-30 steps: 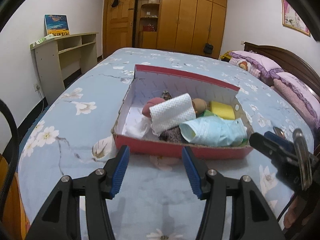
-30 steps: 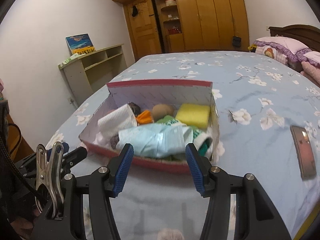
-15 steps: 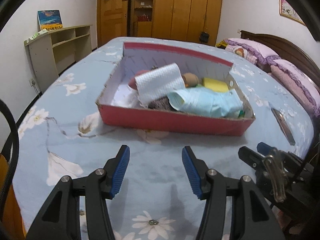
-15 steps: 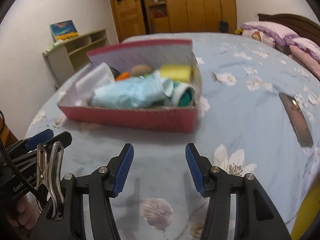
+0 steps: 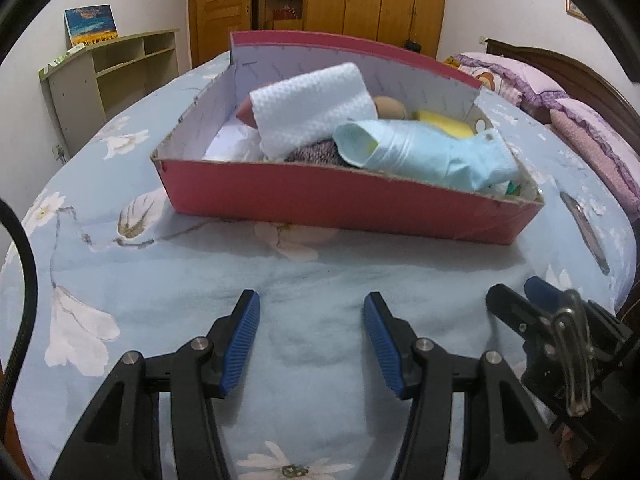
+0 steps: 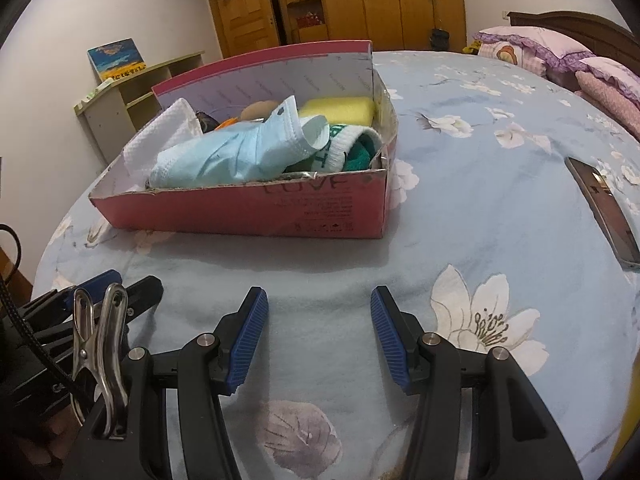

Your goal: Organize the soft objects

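A red cardboard box [image 5: 340, 204] [image 6: 256, 208] stands on the blue flowered bedspread, holding several soft things: a white rolled cloth [image 5: 312, 108], a light blue cloth [image 5: 420, 152] [image 6: 236, 152], a yellow sponge [image 6: 340, 110], a tan ball [image 5: 390, 106] and a green-and-white sock [image 6: 352, 148]. My left gripper [image 5: 311, 340] is open and empty, low over the bedspread in front of the box. My right gripper [image 6: 319, 336] is open and empty, also in front of the box, to the right of the left one.
A phone [image 6: 604, 208] lies on the bed right of the box. Pink pillows [image 6: 536, 52] and a dark headboard are at the far right. A shelf unit [image 5: 108, 76] stands by the left wall, wooden wardrobes at the back.
Both grippers have pulled back from the box and dropped lower toward the bedspread. Both stay open and empty. The box and its contents have not moved.
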Demonstrator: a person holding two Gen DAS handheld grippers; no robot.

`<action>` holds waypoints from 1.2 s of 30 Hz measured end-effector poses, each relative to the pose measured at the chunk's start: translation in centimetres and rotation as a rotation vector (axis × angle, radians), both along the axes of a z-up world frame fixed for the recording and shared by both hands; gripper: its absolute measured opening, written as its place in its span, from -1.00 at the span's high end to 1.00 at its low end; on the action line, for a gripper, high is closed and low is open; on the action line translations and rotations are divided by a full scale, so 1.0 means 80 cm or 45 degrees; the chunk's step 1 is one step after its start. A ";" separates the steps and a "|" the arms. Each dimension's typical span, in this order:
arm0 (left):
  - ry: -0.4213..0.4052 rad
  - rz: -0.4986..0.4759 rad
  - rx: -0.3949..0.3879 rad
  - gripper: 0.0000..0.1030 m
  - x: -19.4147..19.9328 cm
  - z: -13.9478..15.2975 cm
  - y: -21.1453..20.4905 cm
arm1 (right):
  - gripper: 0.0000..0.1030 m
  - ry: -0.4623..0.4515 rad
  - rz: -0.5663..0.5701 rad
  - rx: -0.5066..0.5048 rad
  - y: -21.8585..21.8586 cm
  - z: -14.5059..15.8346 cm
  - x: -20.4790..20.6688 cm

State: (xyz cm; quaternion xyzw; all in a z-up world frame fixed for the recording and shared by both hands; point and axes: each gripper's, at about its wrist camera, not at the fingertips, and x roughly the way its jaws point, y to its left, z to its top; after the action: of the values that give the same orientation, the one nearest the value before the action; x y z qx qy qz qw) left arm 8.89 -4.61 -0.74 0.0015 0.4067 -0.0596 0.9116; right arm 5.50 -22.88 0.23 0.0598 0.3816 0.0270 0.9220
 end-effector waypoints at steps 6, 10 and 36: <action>-0.008 0.008 0.002 -0.17 0.002 -0.007 0.000 | -0.08 0.002 -0.003 -0.009 0.001 -0.008 0.000; -0.016 0.011 0.001 -0.18 0.001 -0.009 0.000 | -0.08 -0.004 -0.004 -0.015 0.001 -0.011 0.000; -0.011 0.022 -0.010 -0.25 -0.001 -0.011 0.007 | -0.08 -0.013 -0.004 -0.014 0.004 -0.011 -0.005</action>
State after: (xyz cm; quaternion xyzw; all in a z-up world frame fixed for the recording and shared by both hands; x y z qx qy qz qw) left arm 8.77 -4.03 -1.62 -0.0054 0.4025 -0.0535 0.9138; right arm 5.12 -22.56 -0.66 0.0552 0.3771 0.0236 0.9242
